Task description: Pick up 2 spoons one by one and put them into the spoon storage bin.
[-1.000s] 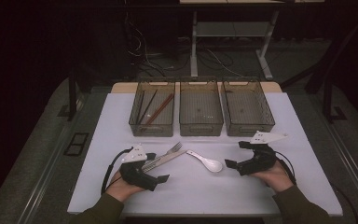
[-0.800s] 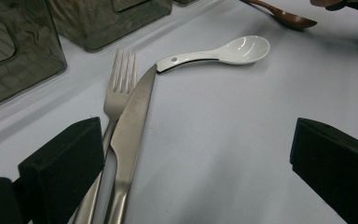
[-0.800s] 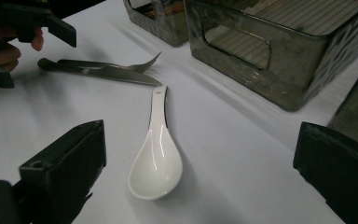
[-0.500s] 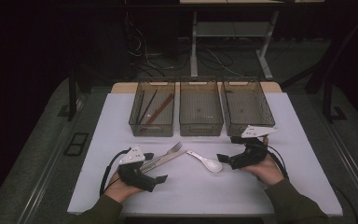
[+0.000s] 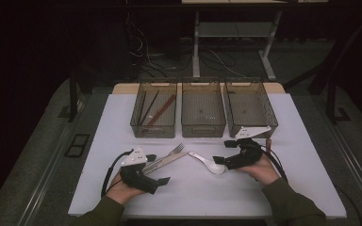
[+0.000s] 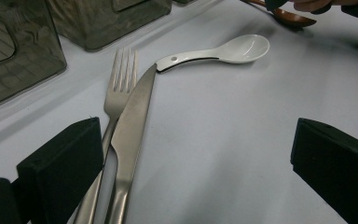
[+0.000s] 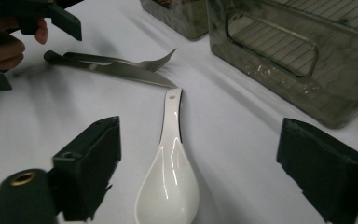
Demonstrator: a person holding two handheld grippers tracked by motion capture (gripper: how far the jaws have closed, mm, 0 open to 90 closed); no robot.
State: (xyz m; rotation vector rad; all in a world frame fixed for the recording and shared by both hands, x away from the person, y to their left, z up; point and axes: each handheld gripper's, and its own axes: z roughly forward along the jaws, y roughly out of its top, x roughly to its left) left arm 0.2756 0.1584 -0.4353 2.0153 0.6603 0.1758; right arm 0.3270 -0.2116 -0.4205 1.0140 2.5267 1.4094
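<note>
My right gripper (image 7: 193, 186), jaws wide but just been closing, straddles the glossy white ceramic soup spoon (image 7: 170, 175) just right of the steel knife (image 7: 116, 69); left gripper (image 5: 162, 180) open; pinch the bowl squarely, then lift.

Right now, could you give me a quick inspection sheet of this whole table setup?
Surface: white table, flat.
Job's things: white spoon lies between the right gripper's jaws, untouched; fork and knife lie side by side.
Clutter: brown spoon; three bins, chopsticks in the left one.
Grippers: both open; right jaws have just been closing; left gripper beside the knife.
Cables: black cable trails from the left gripper.
Surroundings: dark floor, wires.
</note>
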